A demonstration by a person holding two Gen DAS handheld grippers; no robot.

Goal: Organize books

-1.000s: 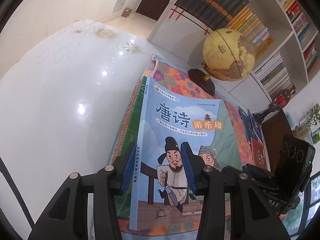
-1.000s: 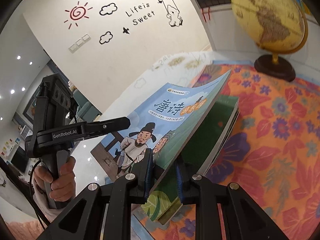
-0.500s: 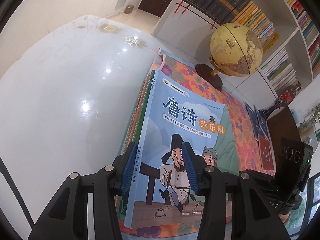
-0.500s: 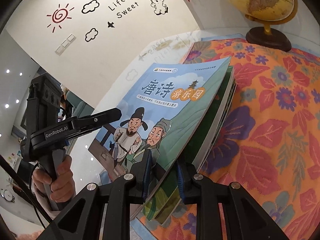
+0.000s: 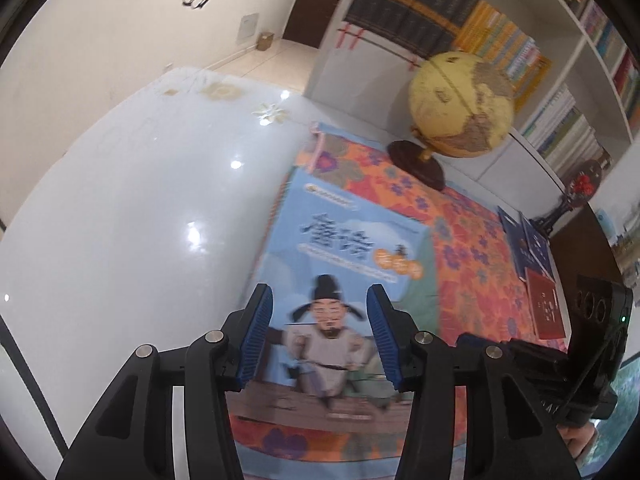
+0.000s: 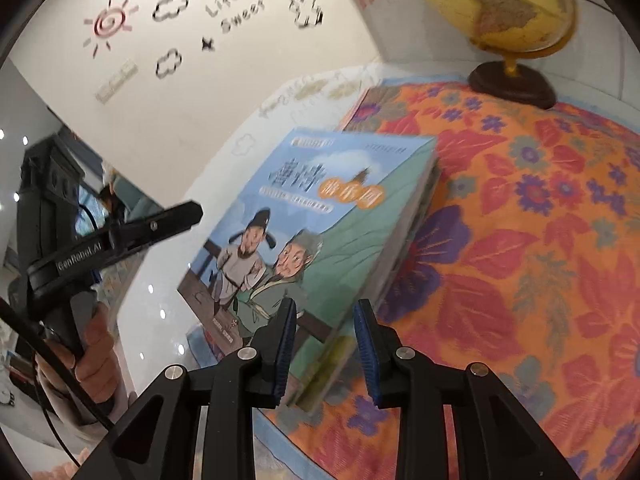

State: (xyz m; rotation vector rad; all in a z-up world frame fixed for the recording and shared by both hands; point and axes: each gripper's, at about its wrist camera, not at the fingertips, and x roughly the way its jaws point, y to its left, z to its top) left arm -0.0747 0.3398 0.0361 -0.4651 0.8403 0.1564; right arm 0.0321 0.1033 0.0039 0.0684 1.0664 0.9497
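A blue picture book (image 5: 352, 248) with two cartoon figures on its cover lies flat on top of a stack of thin books (image 6: 404, 248), at the left edge of a floral cloth (image 5: 472, 264). My left gripper (image 5: 320, 336) hovers over the cover's near end. Its jaws are opening, and the blue pads (image 5: 256, 340) touch nothing. My right gripper (image 6: 326, 344) is at the stack's near right corner. Its jaws are opening too. That corner sits between the pads (image 6: 366, 352), with a gap on both sides.
A yellow globe (image 5: 460, 104) on a dark base stands at the cloth's far end. Two dark blue books (image 5: 528, 244) and a red one (image 5: 546, 308) lie at the cloth's right side. Bookshelves (image 5: 560, 80) fill the back right. A glossy white table (image 5: 120, 220) spreads to the left.
The blue book was tilted up between both grippers; now it lies flat on the stack. Both pairs of jaws have widened and let go. The left gripper has risen and drawn back.
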